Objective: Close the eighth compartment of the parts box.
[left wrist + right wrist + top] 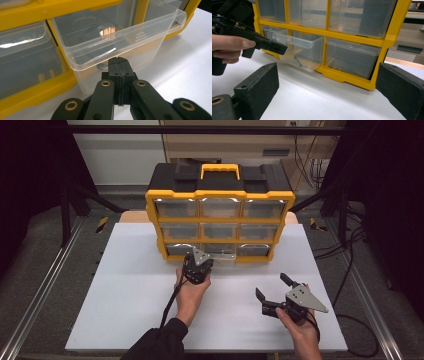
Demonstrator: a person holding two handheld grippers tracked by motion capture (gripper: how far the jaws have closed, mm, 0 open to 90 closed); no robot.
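A yellow and black drawer organizer (220, 195) stands at the far side of the white board. Its bottom middle clear drawer (223, 255) is pulled partway out. My left gripper (200, 262) is shut, its tip (119, 61) resting against the drawer's (120, 37) front wall just under the lip, with nothing between the jaws. In the right gripper view the same drawer (302, 50) holds a dark screw (297, 60), and the left gripper (279, 47) meets its left front corner. My right gripper (273, 287) stands open above the board at the right, jaws wide (327, 72) and empty.
The white board (150, 310) covers the table in front of the organizer. The other clear drawers (352, 56) are pushed in. A yellow carry handle (220, 169) tops the organizer. Metal rails (45, 290) and cables (350, 270) run along both sides.
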